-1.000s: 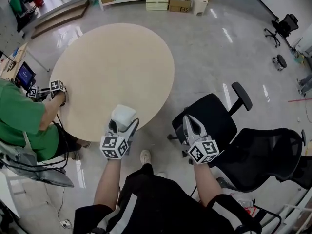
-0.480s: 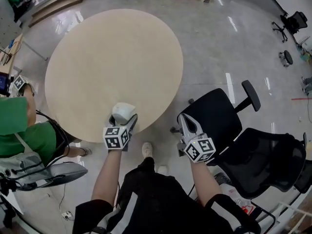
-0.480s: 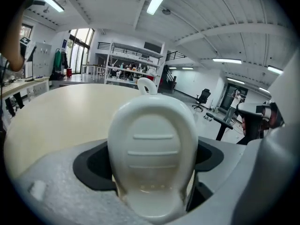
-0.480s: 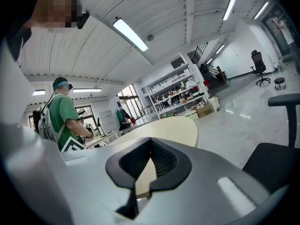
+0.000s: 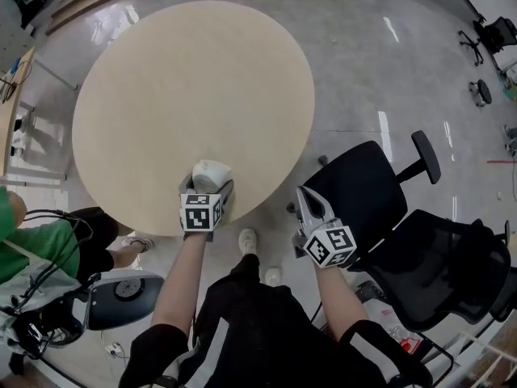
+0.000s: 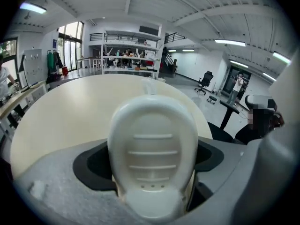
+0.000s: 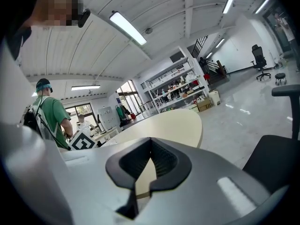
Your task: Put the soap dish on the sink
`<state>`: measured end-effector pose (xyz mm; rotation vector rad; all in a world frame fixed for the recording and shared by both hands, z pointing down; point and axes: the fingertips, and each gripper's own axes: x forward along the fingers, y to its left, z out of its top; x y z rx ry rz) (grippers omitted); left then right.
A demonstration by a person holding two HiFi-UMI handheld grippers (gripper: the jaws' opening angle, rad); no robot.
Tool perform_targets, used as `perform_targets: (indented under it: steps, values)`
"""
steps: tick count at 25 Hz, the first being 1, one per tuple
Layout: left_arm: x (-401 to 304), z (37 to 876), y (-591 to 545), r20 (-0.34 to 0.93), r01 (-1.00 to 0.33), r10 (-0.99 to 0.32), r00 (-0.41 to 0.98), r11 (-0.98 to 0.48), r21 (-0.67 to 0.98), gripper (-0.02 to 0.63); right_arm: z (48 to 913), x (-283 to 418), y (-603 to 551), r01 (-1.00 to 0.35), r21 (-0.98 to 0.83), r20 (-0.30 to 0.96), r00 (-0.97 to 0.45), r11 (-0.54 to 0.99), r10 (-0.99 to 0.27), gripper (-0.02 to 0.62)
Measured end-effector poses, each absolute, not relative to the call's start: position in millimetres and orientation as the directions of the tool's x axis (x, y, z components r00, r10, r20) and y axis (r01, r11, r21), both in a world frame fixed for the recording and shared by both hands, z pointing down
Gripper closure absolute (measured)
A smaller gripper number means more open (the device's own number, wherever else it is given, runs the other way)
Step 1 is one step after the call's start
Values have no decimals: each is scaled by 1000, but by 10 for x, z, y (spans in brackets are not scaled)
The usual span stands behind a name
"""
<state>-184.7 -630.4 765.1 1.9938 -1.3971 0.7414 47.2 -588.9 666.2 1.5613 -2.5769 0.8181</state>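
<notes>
A white oval soap dish (image 5: 212, 173) with ridges on its floor is held in my left gripper (image 5: 208, 184), whose jaws are shut on it, just over the near edge of the round beige table (image 5: 186, 79). The left gripper view is filled by the soap dish (image 6: 152, 149), with the table (image 6: 70, 111) stretching beyond it. My right gripper (image 5: 304, 194) hangs to the right of the table, over the floor beside a black chair, jaws shut with nothing in them. In its own view the right gripper (image 7: 150, 146) points toward the table (image 7: 168, 125). No sink is in view.
Two black office chairs (image 5: 363, 192) (image 5: 456, 257) stand at my right. A person in a green shirt (image 5: 28, 245) is at the lower left, next to a grey chair base (image 5: 121, 291). Shelves with boxes (image 6: 126, 62) line the far wall.
The left gripper with the soap dish has turned to point straight ahead at the table's edge. The person in green has moved away toward the lower left. My right gripper has barely shifted.
</notes>
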Motion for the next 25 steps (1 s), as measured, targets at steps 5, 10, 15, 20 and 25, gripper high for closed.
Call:
perform_targets:
  steps: [5,10,15,20,25]
  values:
    - [-1775,7838,-6374,810,-937,-523,264,-340,86,132,6674,408,-5905,-828,-427,281,-504,364,-817,589]
    - [-1758,7953,-6373,857,-927,-467,216,-373,30,132,6680,383,-5876,-829,-425,289,-504,363,-814,589]
    - [-1765,8030,-6392,886,-913,-414,208,-406,25,130,6724,371,-5913,-849,-401,317,-480,343,-818,589]
    - [-1692,8085,-6342,915,-897,-347,206,-441,34,129,6691,401,-5913,-853,-398,313,-474,339,-823,589]
    - [-1685,8132,-6351,921,-901,-325,213,-431,56,114,6626,403,-5933,-850,-396,296,-475,347,-828,589]
